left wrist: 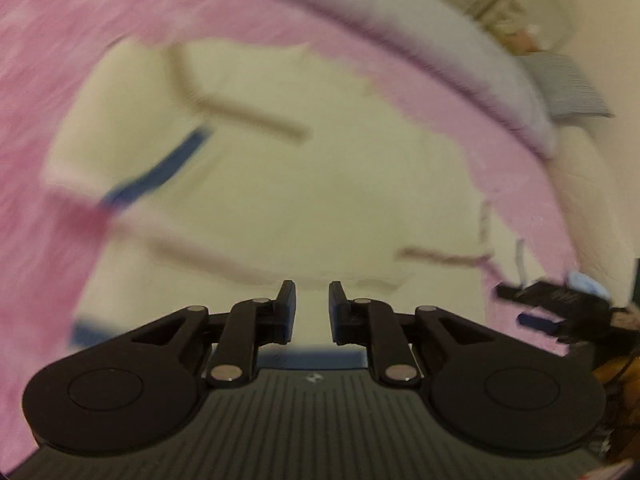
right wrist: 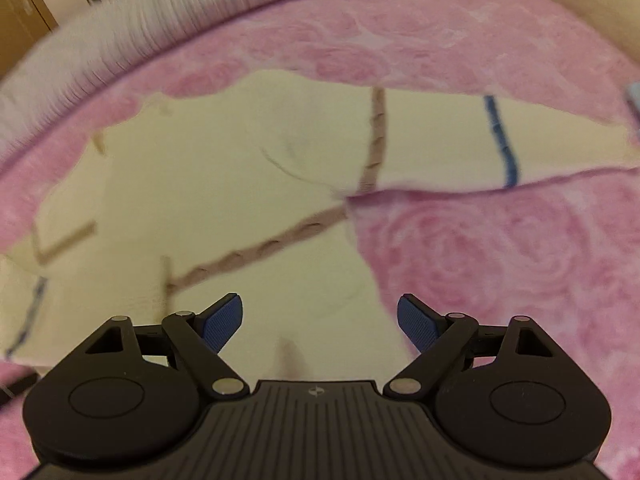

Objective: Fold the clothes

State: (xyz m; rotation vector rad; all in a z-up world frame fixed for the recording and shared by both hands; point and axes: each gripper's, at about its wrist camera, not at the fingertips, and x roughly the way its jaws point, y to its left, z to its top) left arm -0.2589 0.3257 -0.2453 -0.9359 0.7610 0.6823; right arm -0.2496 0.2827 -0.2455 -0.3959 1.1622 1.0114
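Observation:
A cream sweater (left wrist: 280, 184) with tan and blue stripes lies spread on the pink rose-patterned bedspread (left wrist: 60, 40). My left gripper (left wrist: 312, 292) hovers over its lower part, jaws only a narrow gap apart, nothing between the pads. In the right wrist view the sweater (right wrist: 220, 184) fills the middle, and one sleeve (right wrist: 440, 148) with a blue band (right wrist: 502, 144) stretches to the right. My right gripper (right wrist: 320, 308) hangs wide open above the sweater's edge and holds nothing. Its dark body also shows at the right of the left wrist view (left wrist: 560, 304). Both views are blurred.
A pale ribbed bolster (right wrist: 160, 0) runs along the far side of the bed (right wrist: 500, 260). A striped cushion (left wrist: 568, 88) leans by the cream wall. Brown furniture (right wrist: 16, 4) stands beyond the bed's corner.

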